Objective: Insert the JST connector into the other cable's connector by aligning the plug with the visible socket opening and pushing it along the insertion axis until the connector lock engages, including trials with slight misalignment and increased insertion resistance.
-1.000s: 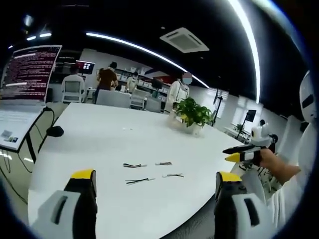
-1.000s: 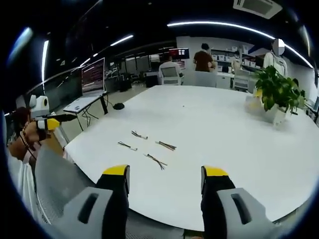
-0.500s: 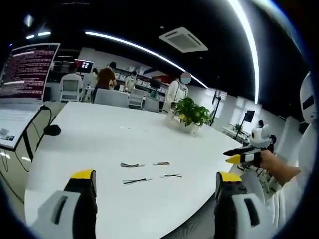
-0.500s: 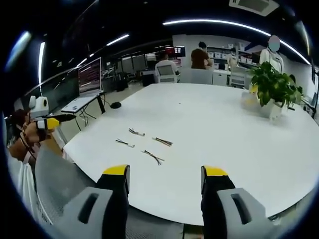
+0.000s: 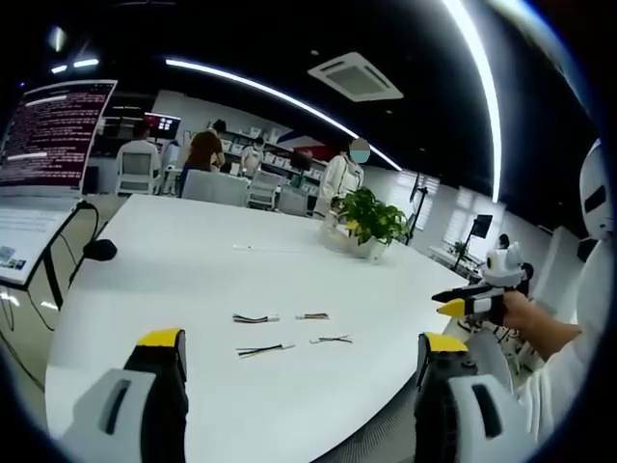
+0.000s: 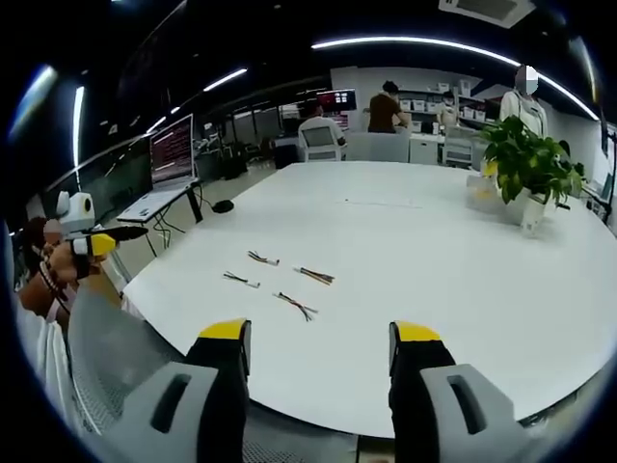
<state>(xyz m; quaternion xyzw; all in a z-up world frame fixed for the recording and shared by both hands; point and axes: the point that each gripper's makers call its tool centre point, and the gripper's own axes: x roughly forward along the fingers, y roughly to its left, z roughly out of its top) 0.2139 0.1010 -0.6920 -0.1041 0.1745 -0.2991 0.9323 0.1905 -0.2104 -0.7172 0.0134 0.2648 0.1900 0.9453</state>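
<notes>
Both the left tongs [image 5: 304, 355] and right tongs [image 6: 320, 340] hang empty, jaws apart, well short of the four cables [image 6: 277, 281] lying mid-surface [image 6: 434, 251], so a careless reach could scatter these thin, light leads.

Left gripper [image 5: 304, 352] jaws apart (nothing held); four cables [image 5: 286, 332] on white table [image 5: 193, 270].

Grey grippers [image 5: 299, 362] with black, yellow-tipped jaws; white sleeve [image 5: 559, 386]
</notes>
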